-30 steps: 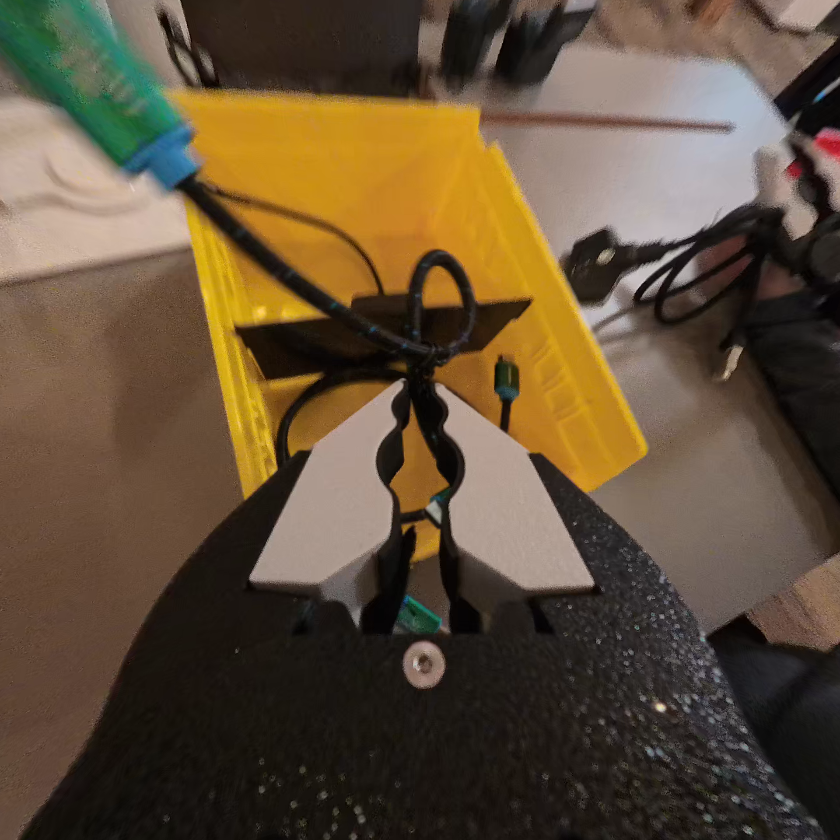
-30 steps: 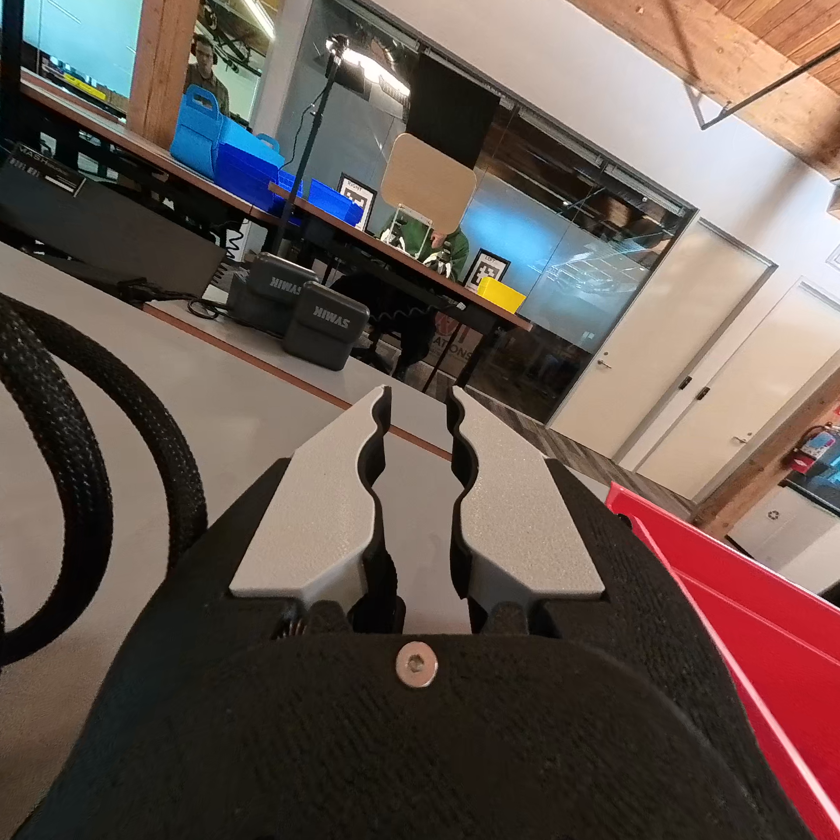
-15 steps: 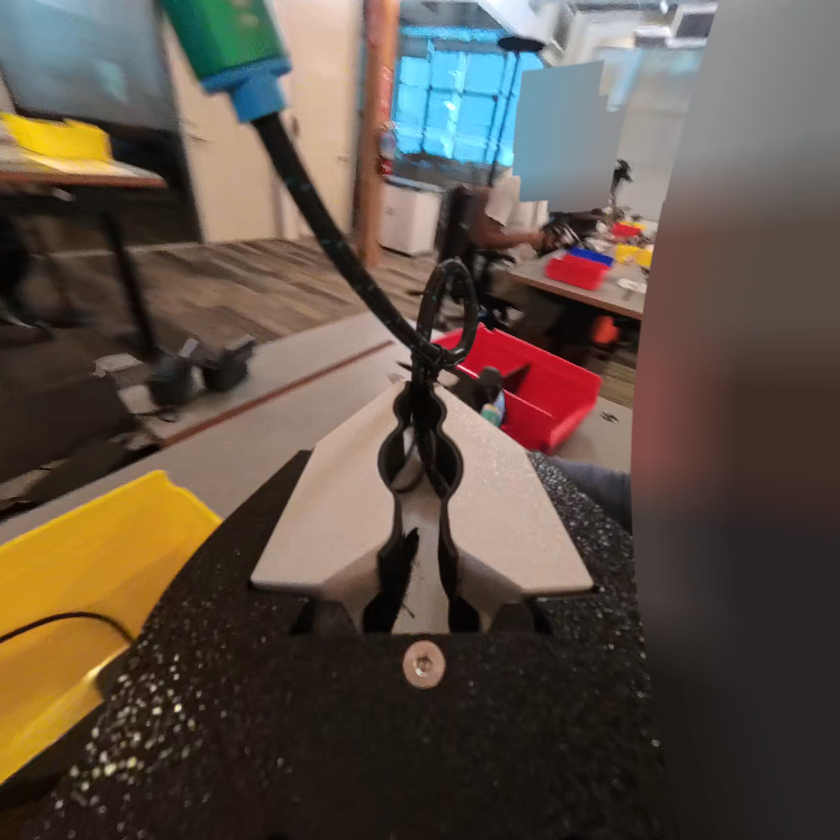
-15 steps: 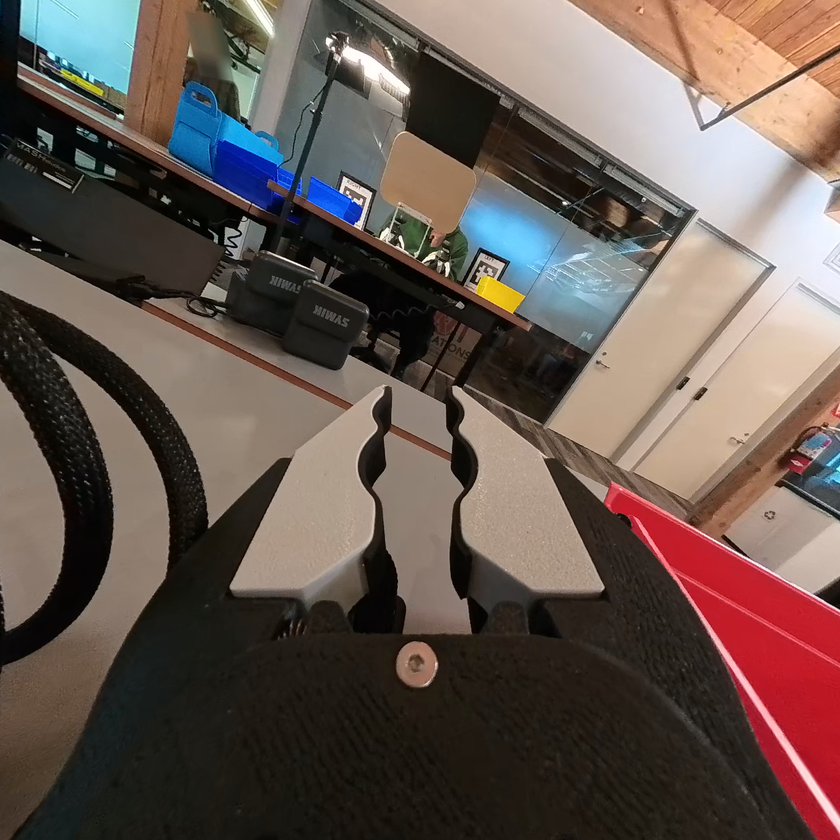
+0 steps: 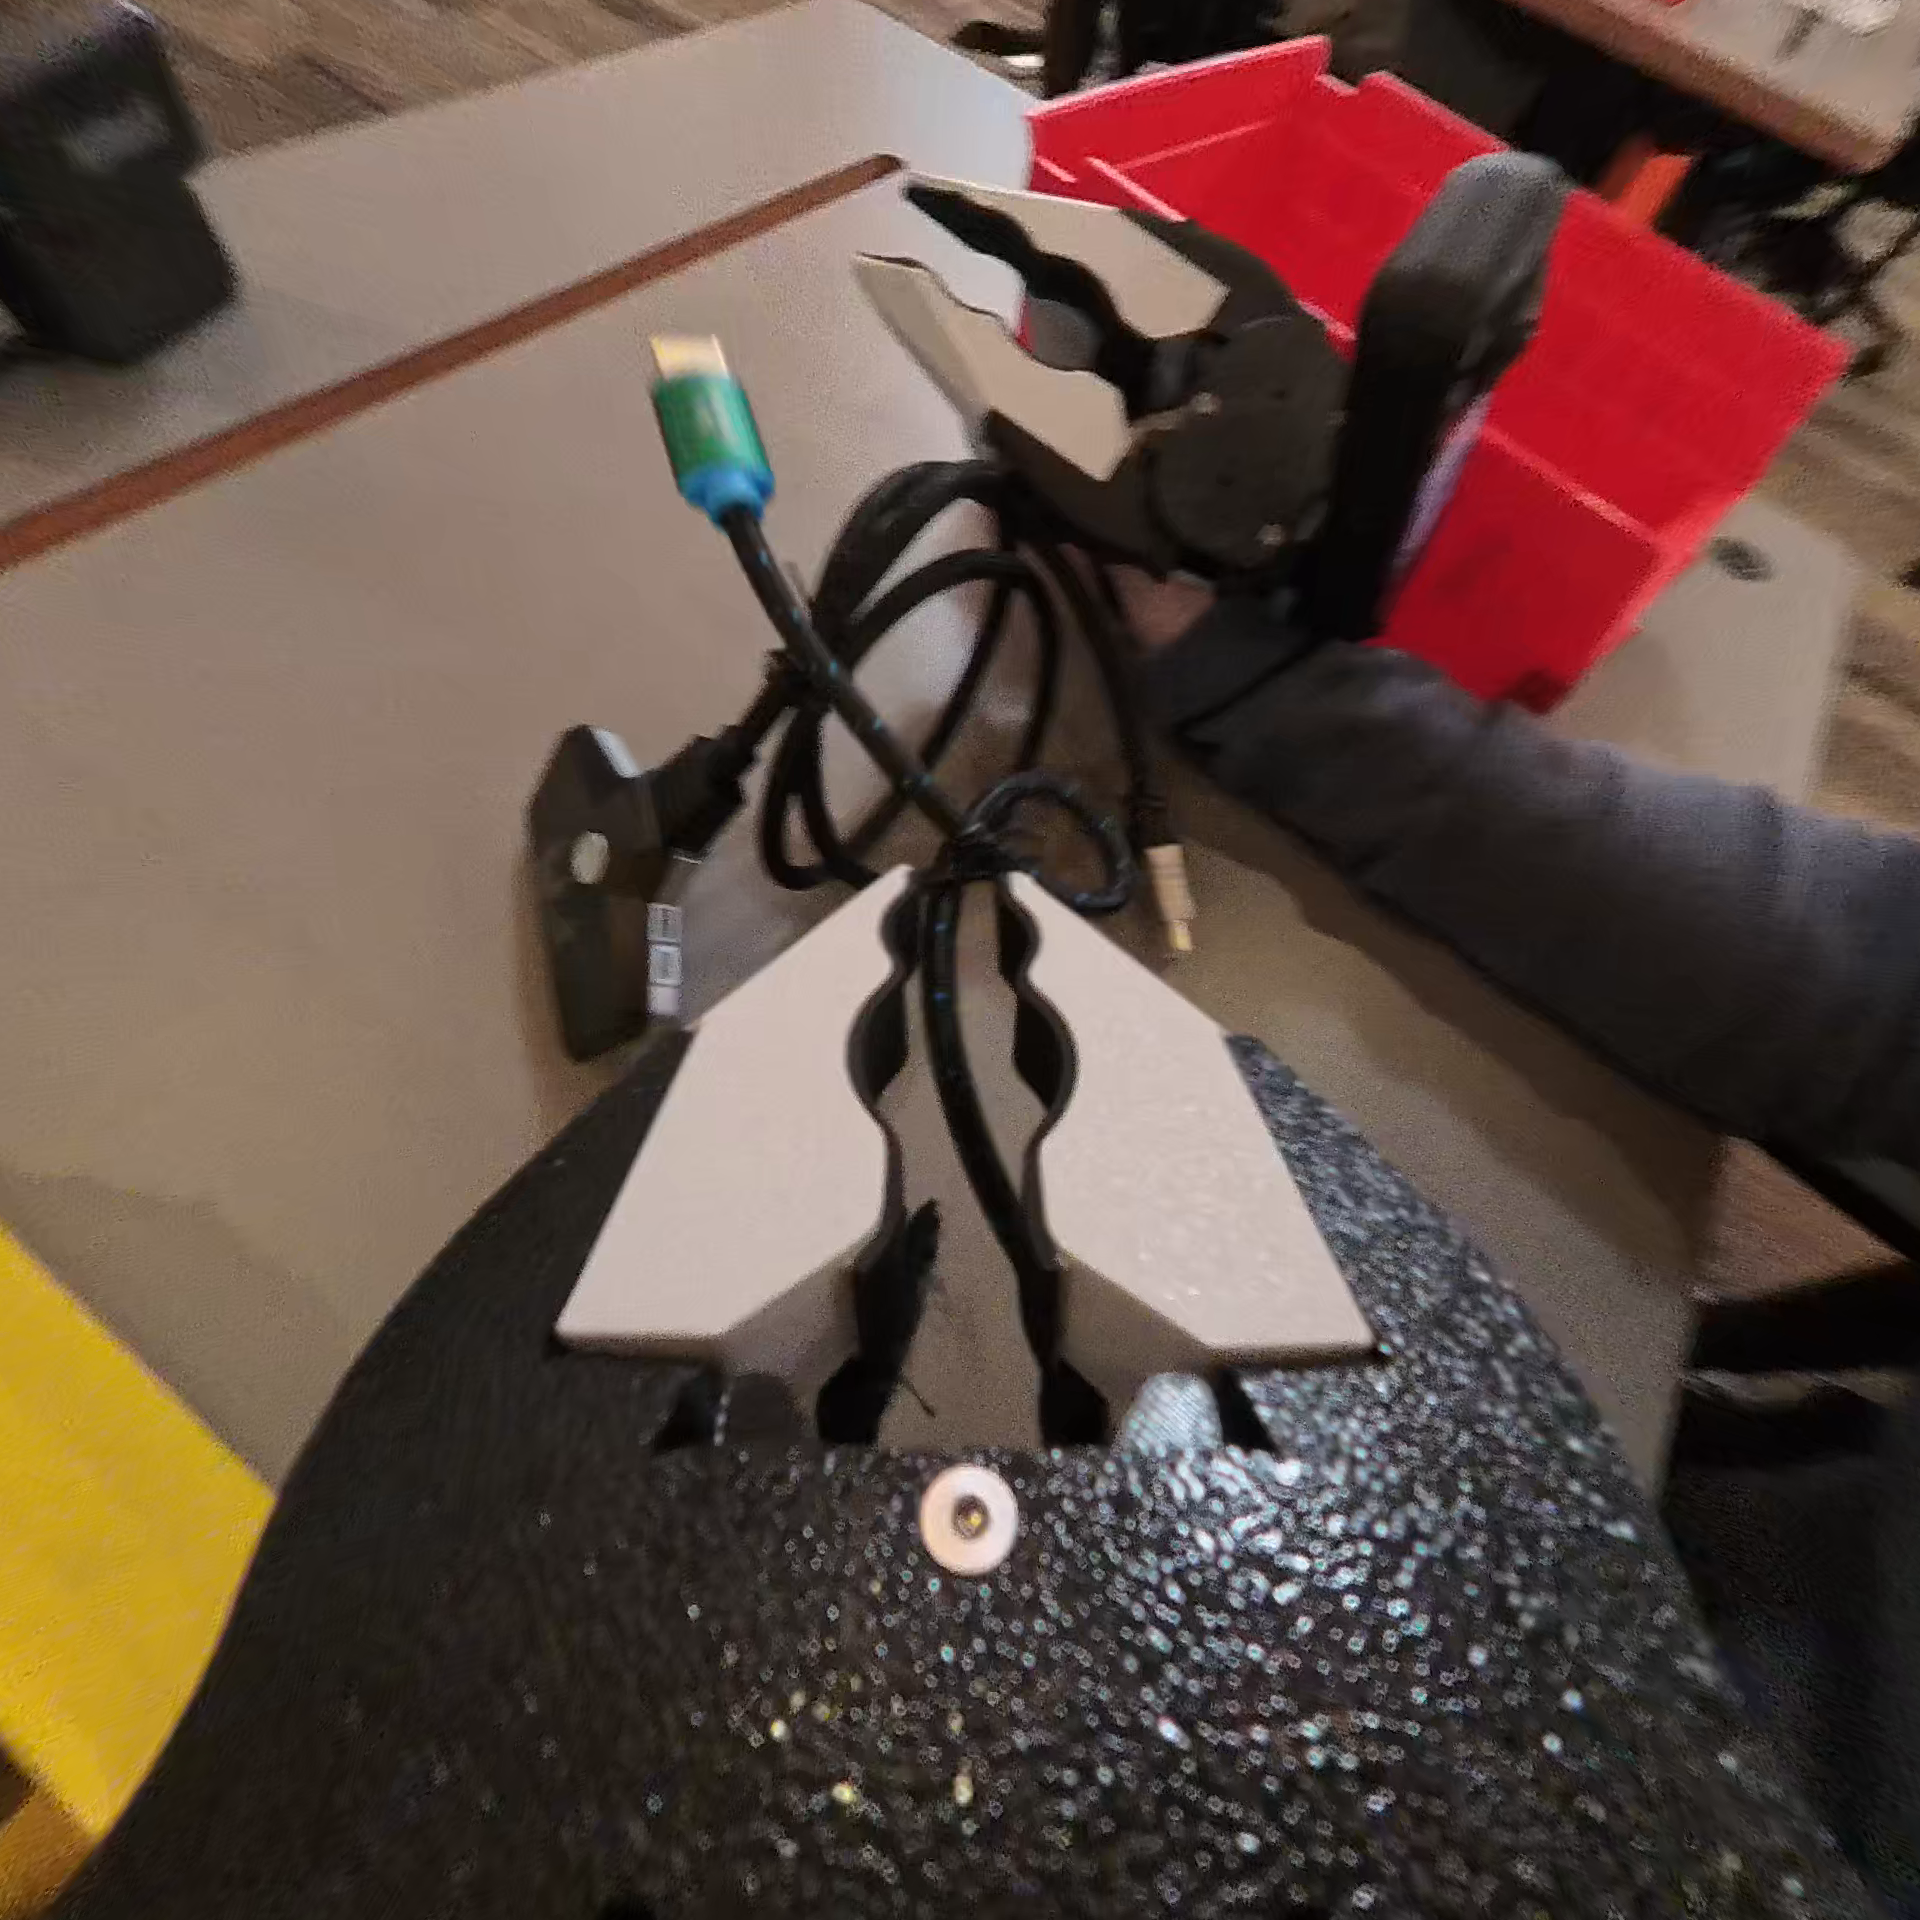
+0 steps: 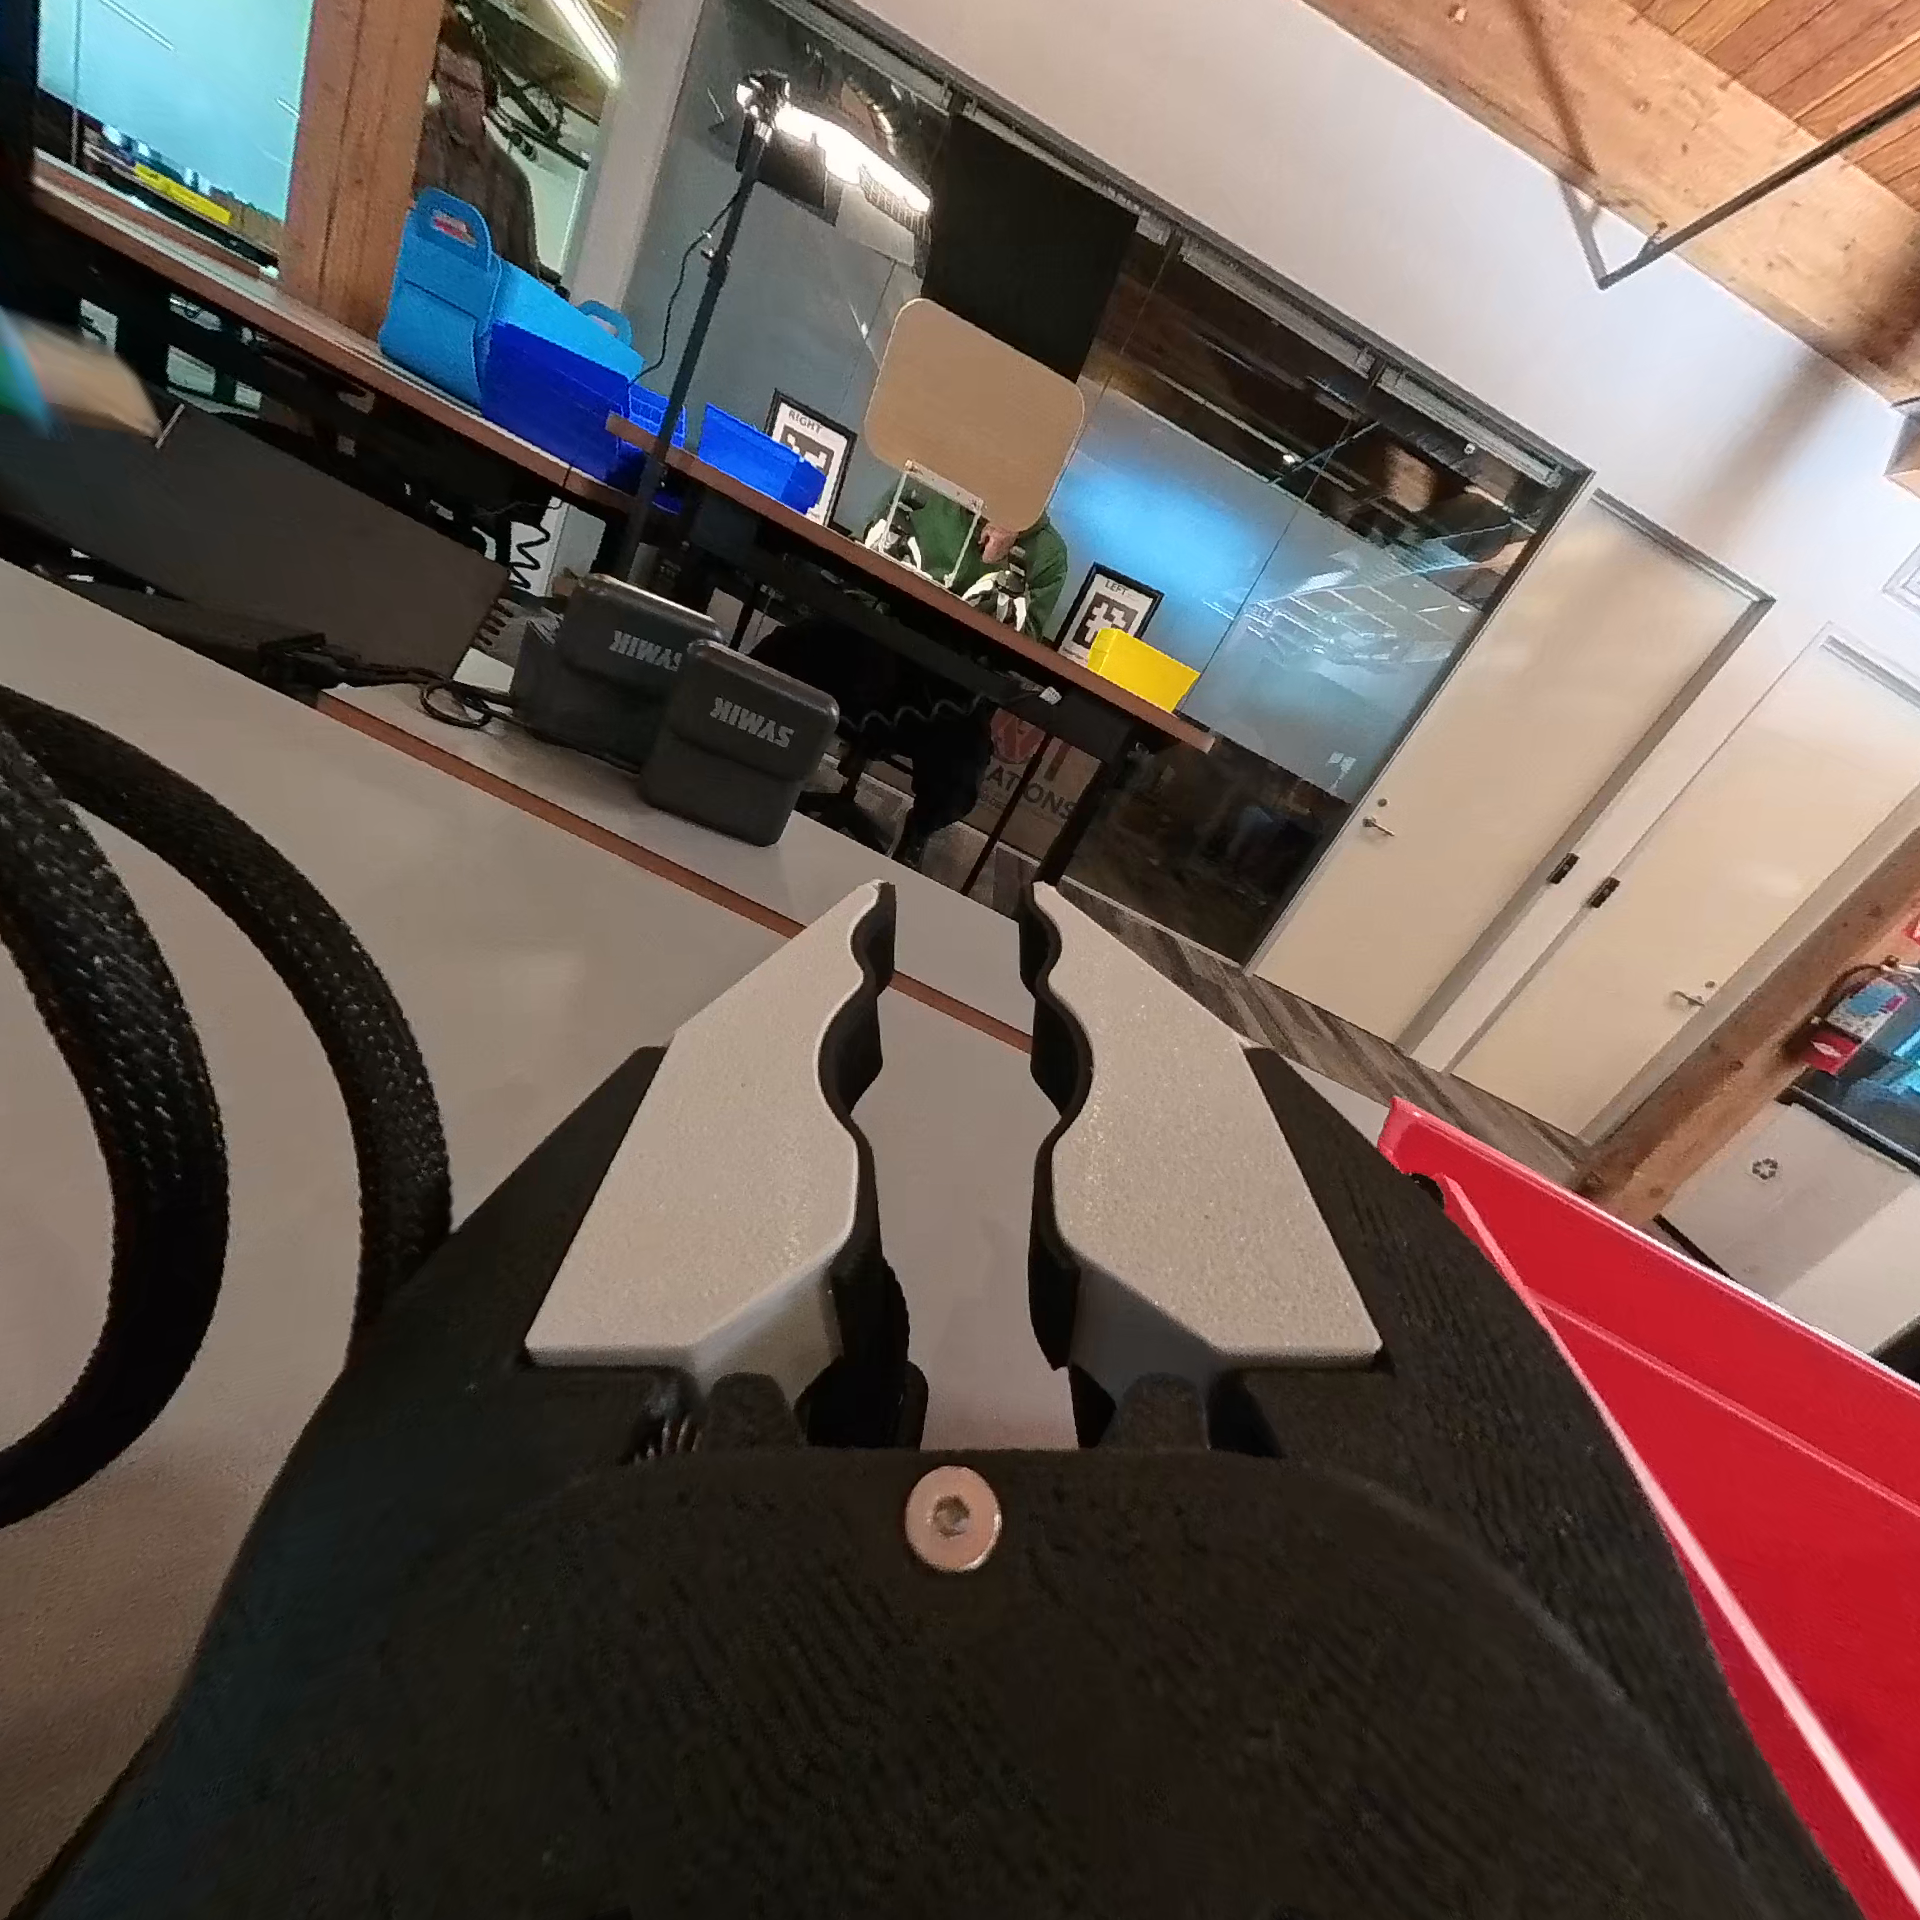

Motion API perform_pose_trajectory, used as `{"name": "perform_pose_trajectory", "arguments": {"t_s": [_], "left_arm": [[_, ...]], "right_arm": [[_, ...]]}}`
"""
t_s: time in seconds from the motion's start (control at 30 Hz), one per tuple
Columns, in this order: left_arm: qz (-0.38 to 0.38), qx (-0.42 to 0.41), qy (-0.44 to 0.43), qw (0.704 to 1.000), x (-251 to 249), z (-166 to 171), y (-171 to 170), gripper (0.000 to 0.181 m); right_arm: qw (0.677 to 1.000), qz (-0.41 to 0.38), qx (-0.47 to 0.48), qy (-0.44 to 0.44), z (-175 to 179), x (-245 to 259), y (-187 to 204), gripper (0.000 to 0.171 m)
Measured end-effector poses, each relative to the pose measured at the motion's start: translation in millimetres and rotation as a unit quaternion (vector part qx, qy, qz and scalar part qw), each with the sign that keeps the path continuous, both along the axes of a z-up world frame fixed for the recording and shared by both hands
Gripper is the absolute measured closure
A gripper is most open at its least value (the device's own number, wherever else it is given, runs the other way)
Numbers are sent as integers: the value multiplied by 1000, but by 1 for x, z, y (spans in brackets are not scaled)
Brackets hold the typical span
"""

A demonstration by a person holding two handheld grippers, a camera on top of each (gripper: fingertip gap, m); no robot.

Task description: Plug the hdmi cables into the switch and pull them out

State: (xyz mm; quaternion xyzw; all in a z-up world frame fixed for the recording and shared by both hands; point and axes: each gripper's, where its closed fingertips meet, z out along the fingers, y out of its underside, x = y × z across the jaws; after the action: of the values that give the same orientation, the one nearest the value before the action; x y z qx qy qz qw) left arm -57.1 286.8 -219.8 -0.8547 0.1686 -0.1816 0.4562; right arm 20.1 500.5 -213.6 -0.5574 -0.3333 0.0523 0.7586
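My left gripper [image 5: 958, 885] is shut on a black braided HDMI cable [image 5: 977, 1091] at its tied loop. The jaws stand a little apart around it. The cable's green plug [image 5: 709, 424] with a blue collar sticks up to the upper left, above the table. The black switch [image 5: 587, 883] lies on the table just left of my fingertips, with a cable plugged into it. More black cables [image 5: 935, 623] are coiled behind it. My right gripper [image 5: 888, 227] rests by that coil, open and empty; its own view shows it too [image 6: 956, 904], with braided cable [image 6: 156, 1039] to its left.
A red bin [image 5: 1455, 312] stands behind the right gripper, at its right side [image 6: 1662, 1455]. A yellow bin [image 5: 83, 1507] is at the lower left. A dark sleeve [image 5: 1558, 883] reaches in from the right. Two dark cases [image 6: 675, 707] sit at the table's far edge. About 25 centimeters separates my left fingertips from my right. My right tips are about 20 centimeters from the black switch [image 5: 587, 883], my left tips only 11 centimeters.
My left gripper lifted the cable out of the yellow bin, swung up and right, and now points down at the table by the switch. Its jaws look slightly wider. The right gripper has not moved.
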Motion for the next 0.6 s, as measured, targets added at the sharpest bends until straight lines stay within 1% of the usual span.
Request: {"name": "perform_pose_trajectory", "arguments": {"t_s": [0.1, 0.13, 0.2, 0.27, 0.33, 0.37, 0.43, 0.47, 0.5, 0.6], "left_arm": [[16, 38, 24, 999, -11, 13, 3, 143], [16, 52, 33, 998, -14, 20, -1, 138], [2, 82, 55, 995, -19, 38, -15, 132], [-6, 117, 109, 987, -30, 53, -33, 133], [10, 142, 207, 968, -56, 61, -52, 135], [23, 147, 263, 953, -72, 62, -62, 136], [40, 135, 368, 919, -104, 56, -84, 135], [35, 114, 409, 905, -117, 47, -97, 132], [24, 83, 438, 895, -128, 35, -110, 129], [26, 4, 484, 875, -161, 7, -143, 131]], "right_arm": [[1000, -2, 0, 3, 1, 2, 1, 149], [1000, -2, -1, 5, 1, 2, 2, 149], [1000, -3, -1, 6, 1, 3, 2, 149], [1000, -2, -1, 3, 0, 2, 1, 149], [1000, -2, -1, 0, 0, 1, 1, 149], [1000, -2, -1, -1, 0, 1, 1, 149], [1000, -2, -1, -2, 0, 1, 1, 149], [1000, -3, -1, -3, -1, 1, 0, 149], [1000, -3, -1, -3, 0, 1, 0, 149], [1000, -2, 0, -6, -1, 0, 0, 149]]}}
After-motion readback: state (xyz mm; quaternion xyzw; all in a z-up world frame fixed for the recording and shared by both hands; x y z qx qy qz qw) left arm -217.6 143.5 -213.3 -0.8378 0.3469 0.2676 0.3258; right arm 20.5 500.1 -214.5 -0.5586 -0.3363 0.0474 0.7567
